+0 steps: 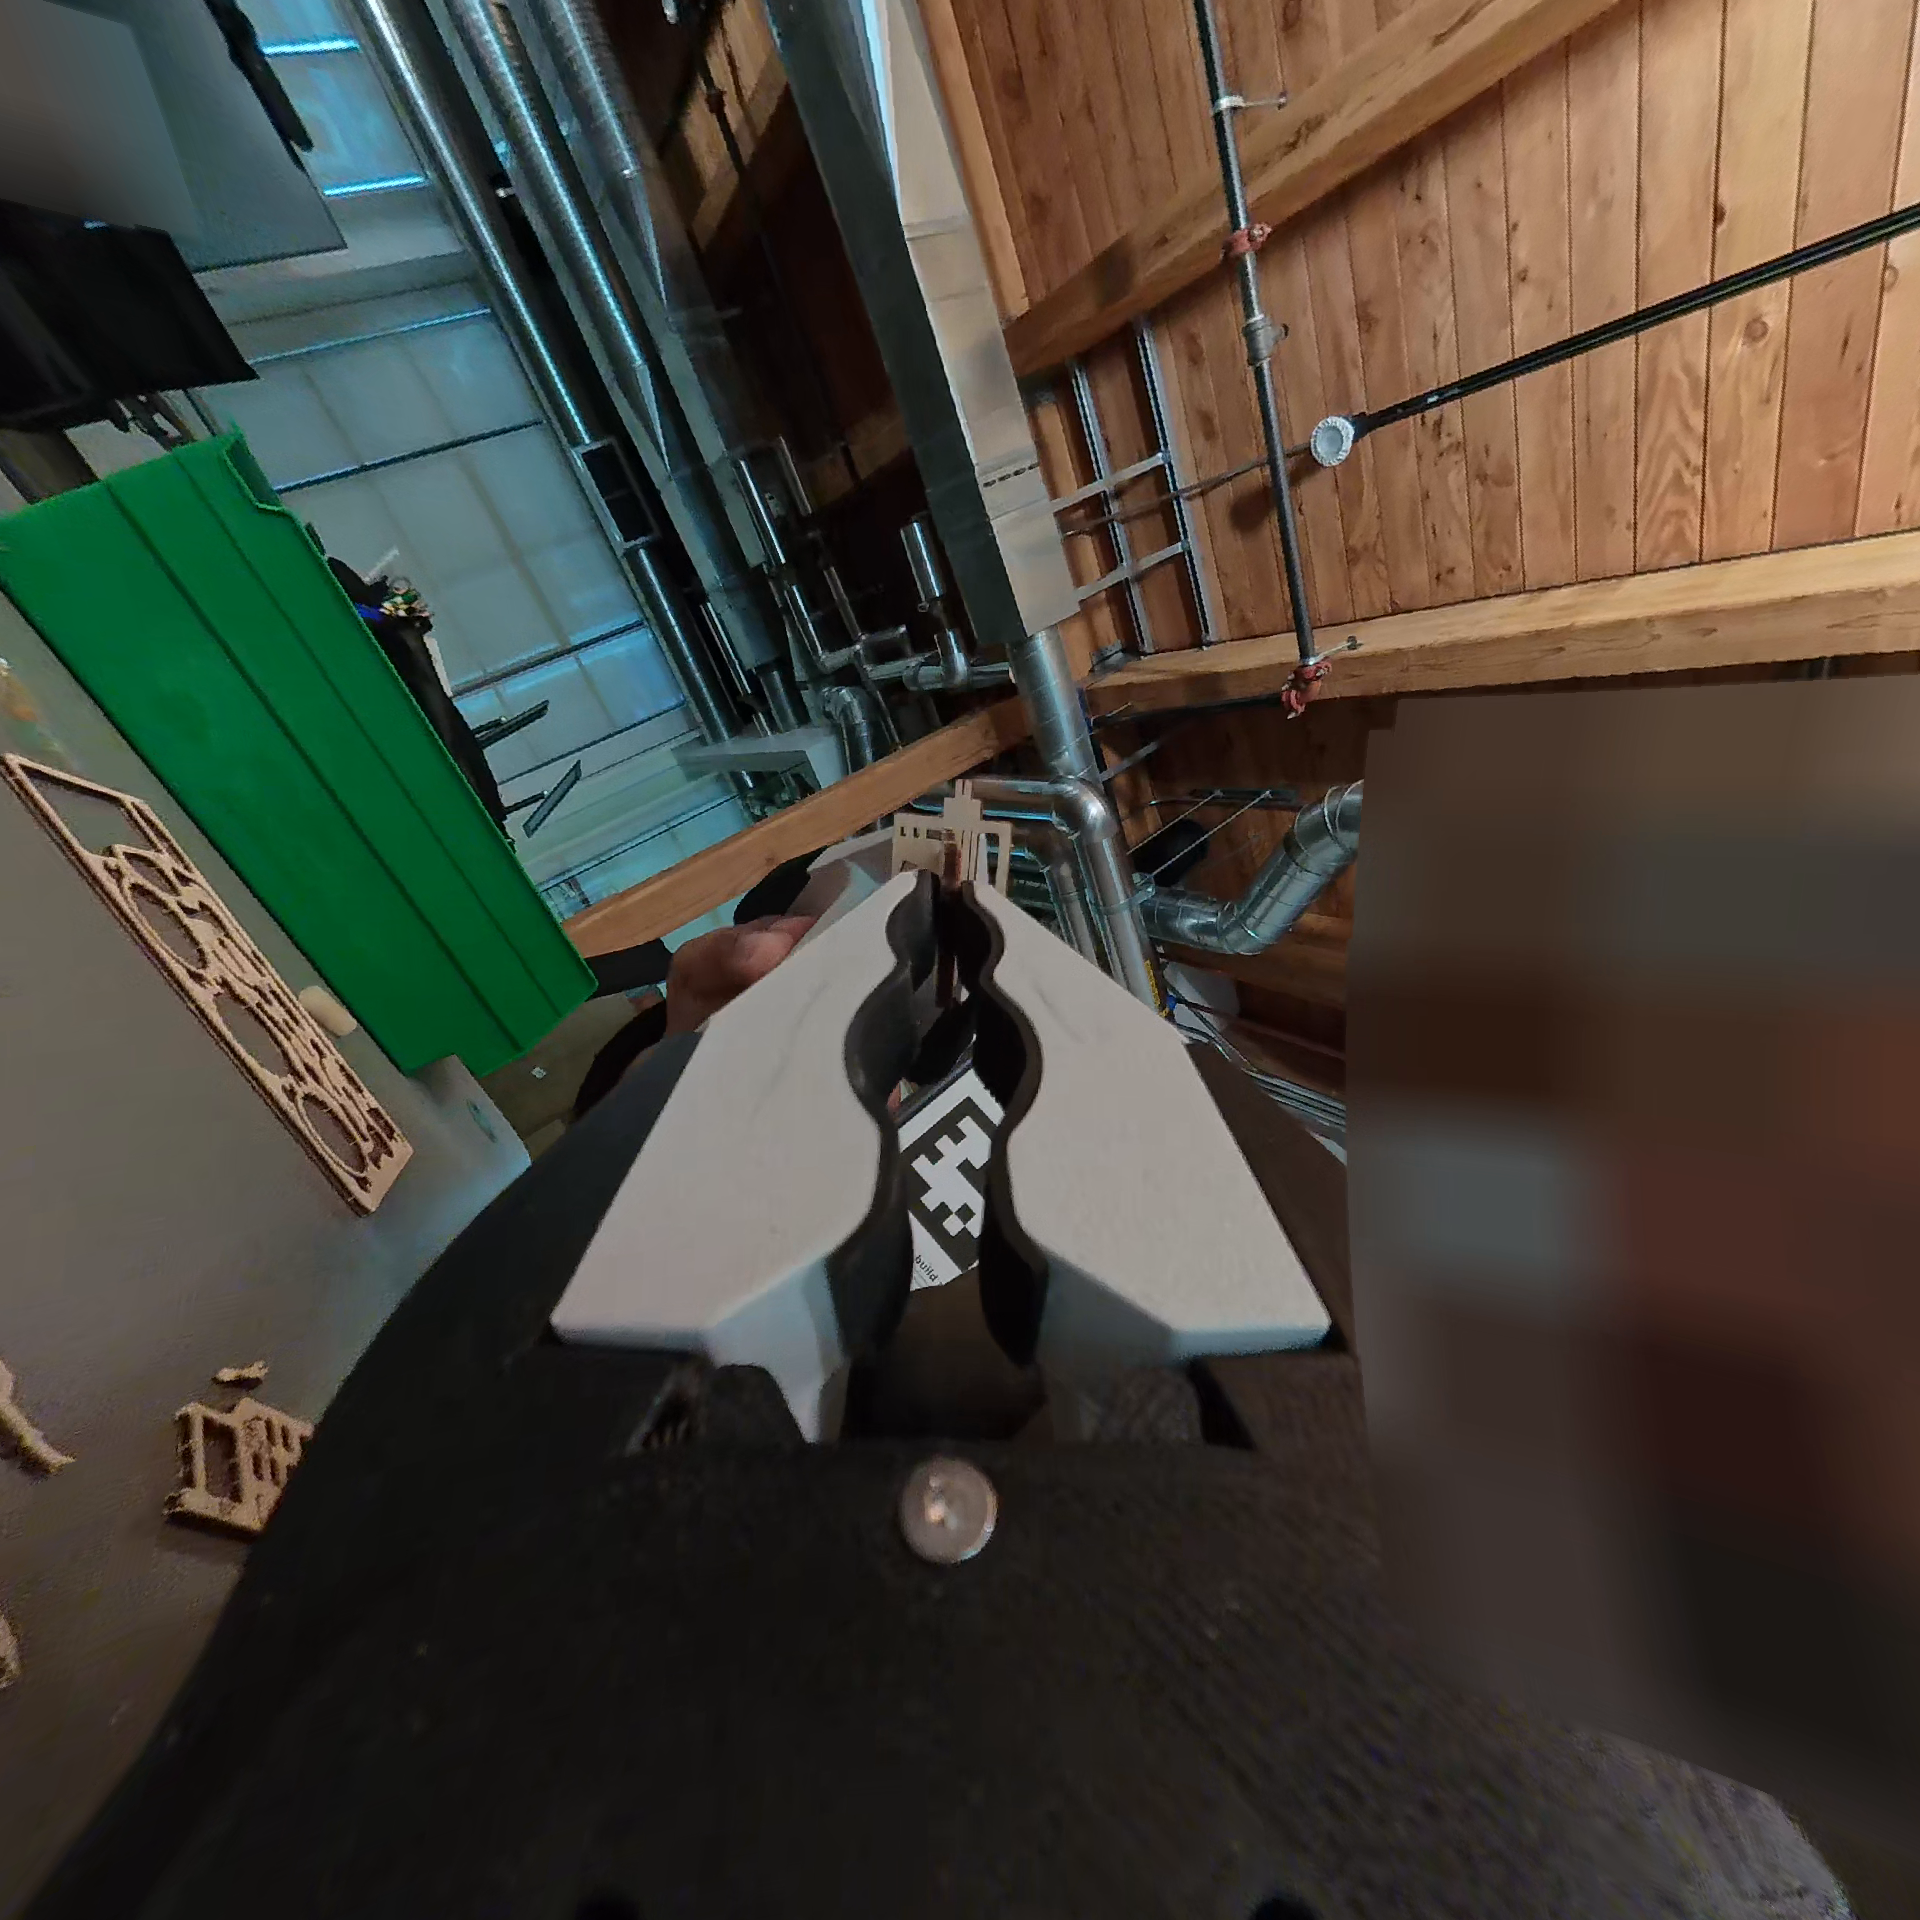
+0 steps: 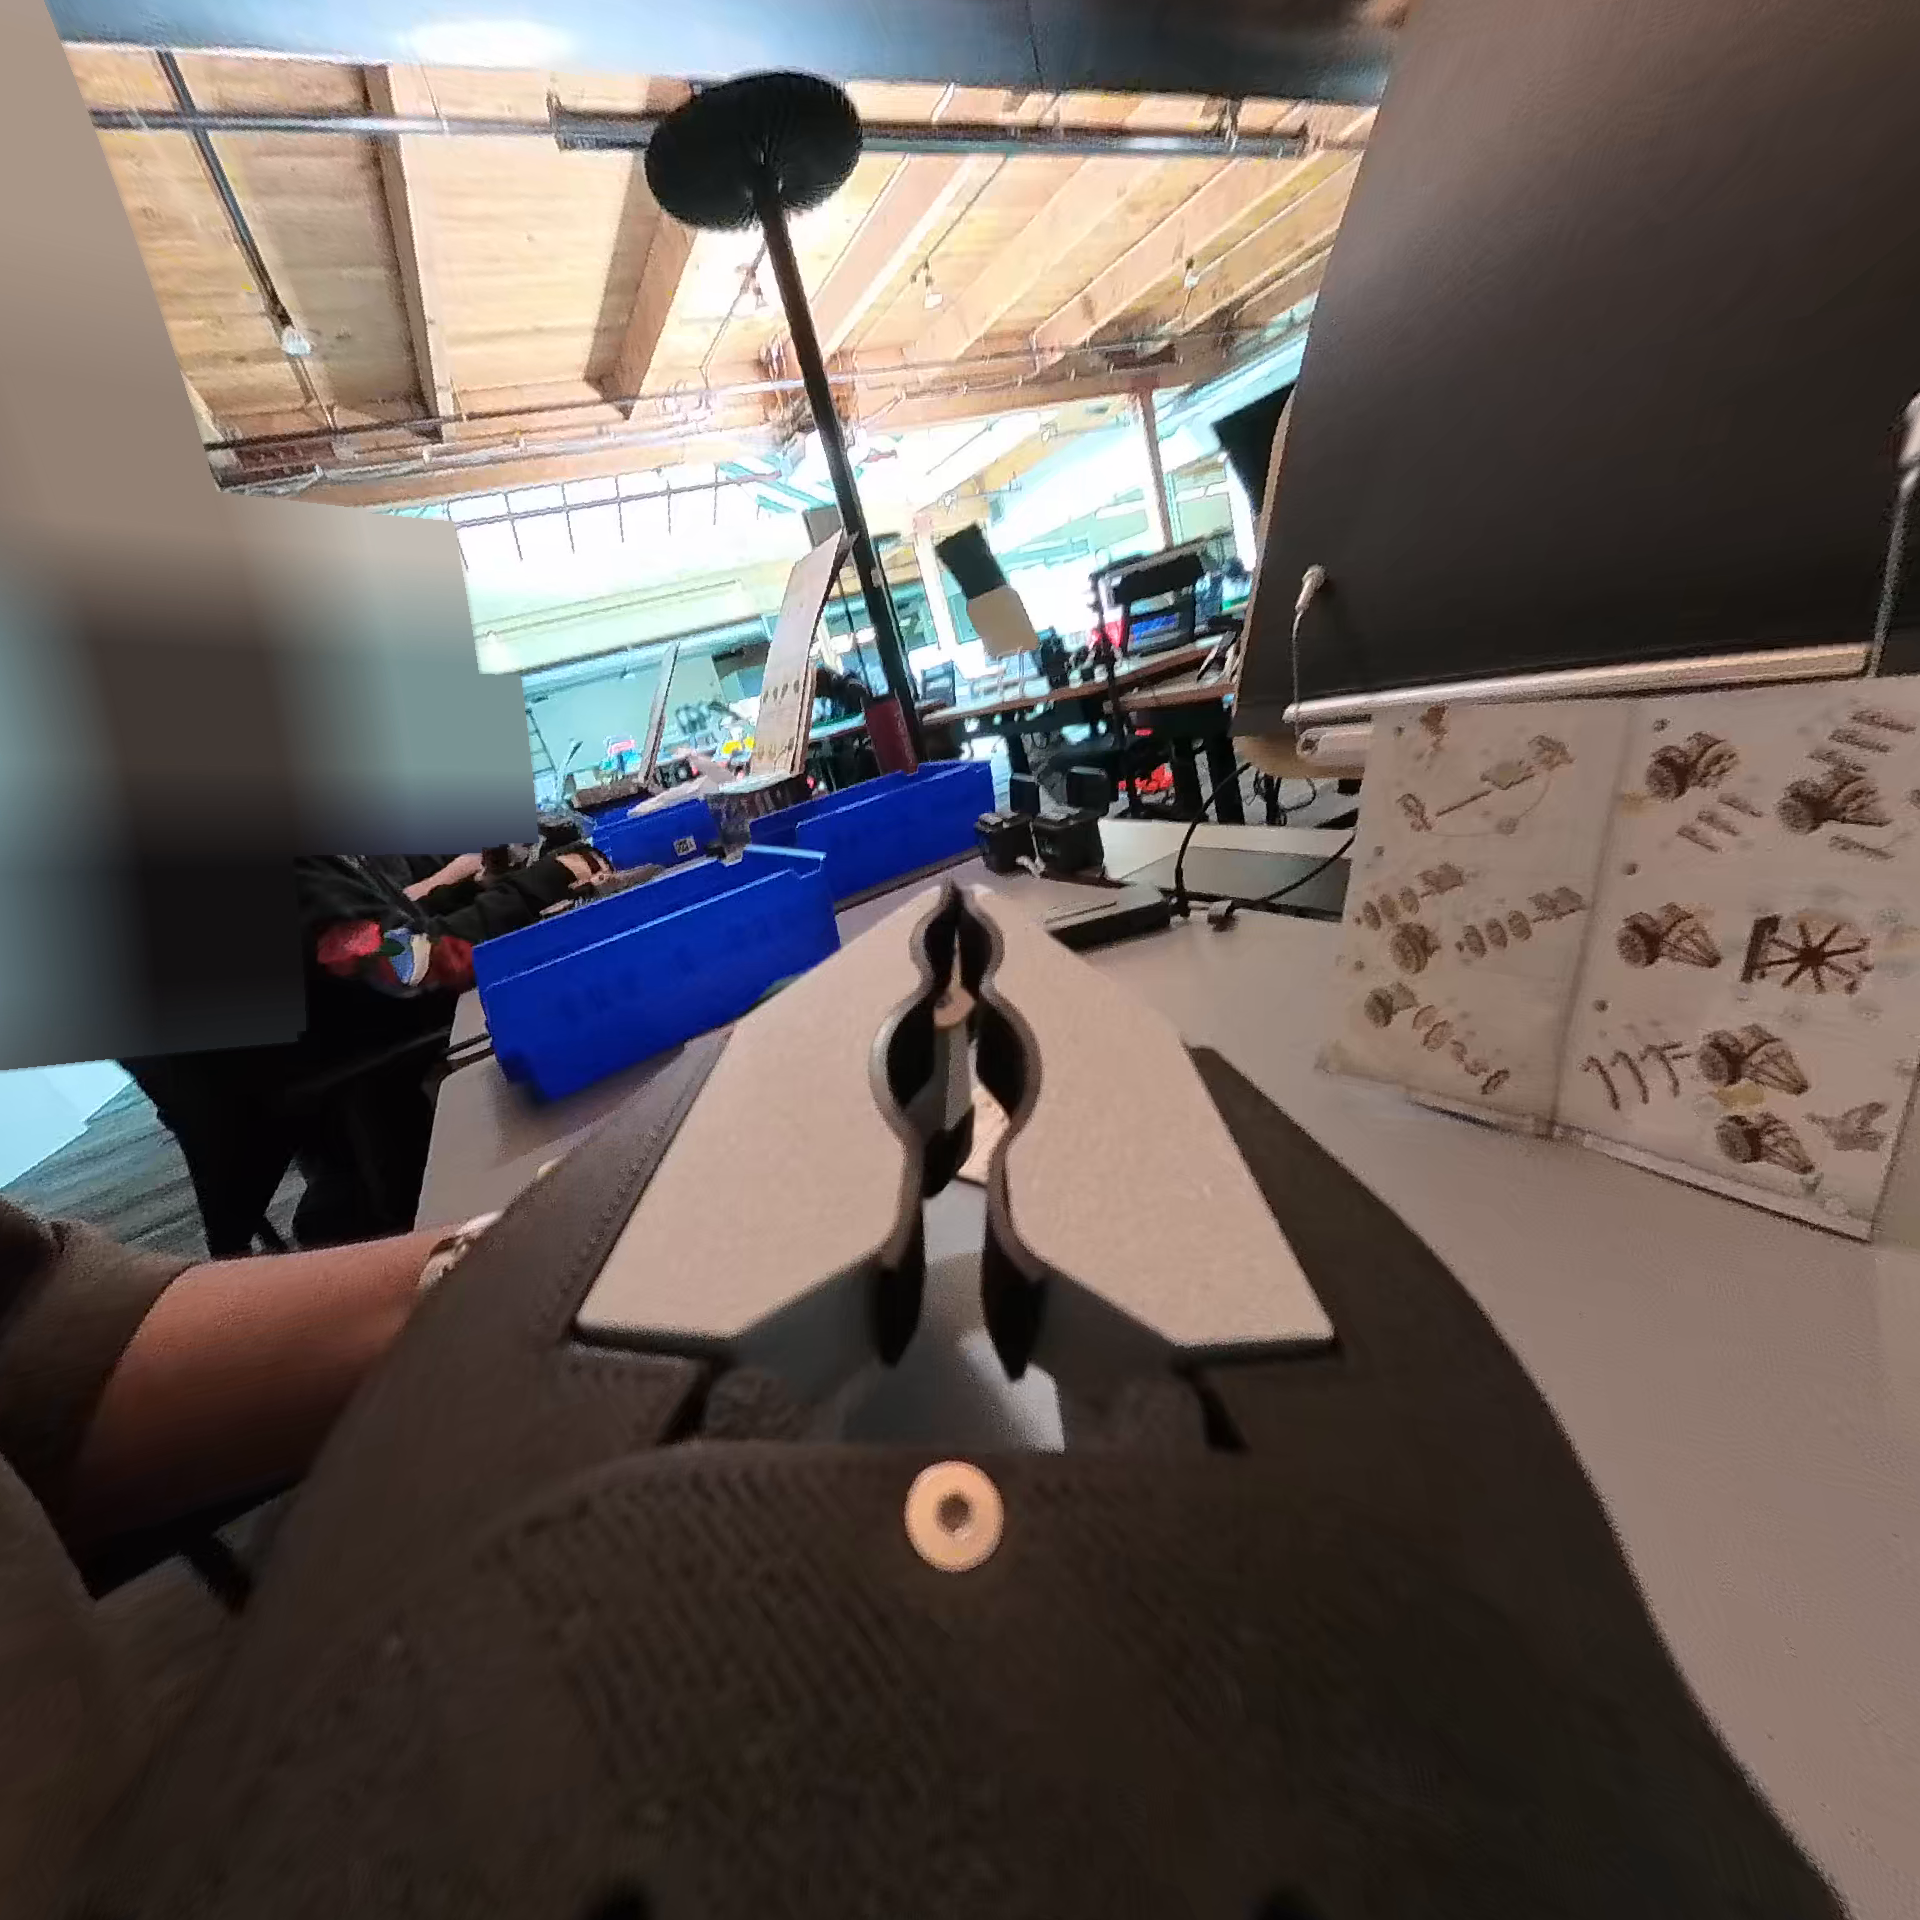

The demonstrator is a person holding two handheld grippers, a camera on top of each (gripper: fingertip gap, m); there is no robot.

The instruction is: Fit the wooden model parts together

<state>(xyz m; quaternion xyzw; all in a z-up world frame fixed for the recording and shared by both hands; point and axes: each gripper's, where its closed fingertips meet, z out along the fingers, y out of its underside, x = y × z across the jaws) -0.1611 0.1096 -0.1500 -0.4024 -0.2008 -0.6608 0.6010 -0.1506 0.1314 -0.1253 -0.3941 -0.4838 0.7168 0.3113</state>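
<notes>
In the left wrist view we see the left tongs (image 1: pixel 948 881) closed together at their tips on a small pale wooden model part (image 1: pixel 958 836), flat and laser-cut with comb-like teeth, which stands out beyond the tips and is lifted into the air, in front of the metal pipes and the wooden plank ceiling. Just behind this part a second grey gripper with a hand on it (image 1: pixel 743 951) is visible, very near. To the left of the left tongs lies the grey tabletop (image 1: pixel 156 1195), and on it rests a flat wooden cut-out sheet with round and angular holes (image 1: pixel 208 966). Beside this sheet, farther from the camera, stands a long green plastic bin (image 1: pixel 281 748). Nearer to the camera than the sheet lies a small loose wooden frame piece (image 1: pixel 234 1465). In the right wrist view the right tongs (image 2: pixel 956 899) have their tips pressed together; something pale shows between the fingers farther back, but we cannot tell what it is. To the right of the right tongs an opened paper instruction sheet with brown drawings (image 2: pixel 1621 956) stands propped on the tabletop (image 2: pixel 1351 1195). To the left of them are blue plastic bins (image 2: pixel 665 966).
</notes>
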